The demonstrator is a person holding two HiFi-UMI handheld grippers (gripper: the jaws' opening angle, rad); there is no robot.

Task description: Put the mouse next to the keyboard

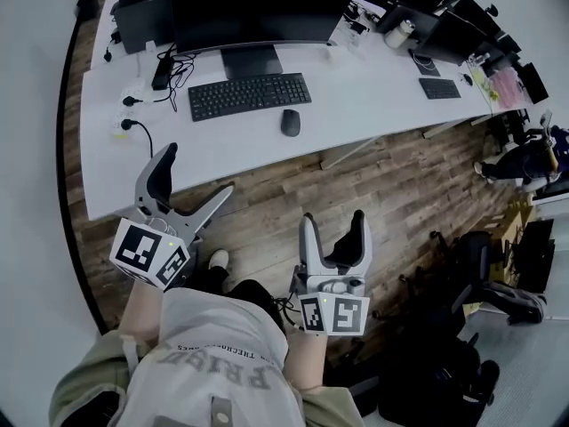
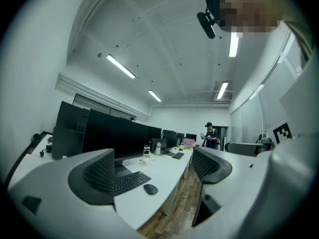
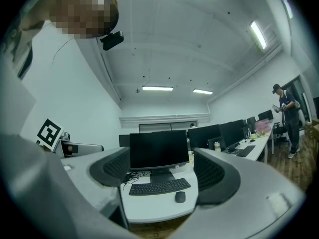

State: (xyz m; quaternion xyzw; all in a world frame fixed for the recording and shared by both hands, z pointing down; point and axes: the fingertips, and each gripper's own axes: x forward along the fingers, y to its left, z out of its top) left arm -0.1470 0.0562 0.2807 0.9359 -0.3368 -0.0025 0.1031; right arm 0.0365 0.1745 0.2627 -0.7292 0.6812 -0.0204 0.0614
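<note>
The mouse [image 1: 291,123] lies just right of the keyboard [image 1: 250,95] (both untouched); the 2 grippers, left gripper [image 1: 190,181] and right gripper [image 1: 334,232], gape wide, empty.

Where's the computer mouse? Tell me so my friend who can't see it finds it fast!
Find the long white desk and the big dark monitor straight ahead. A black keyboard lies before its stand; just past the keyboard's right end, nearer the desk's front edge, sits the mouse. It is a small, smooth, dark oval with no keys.
</note>
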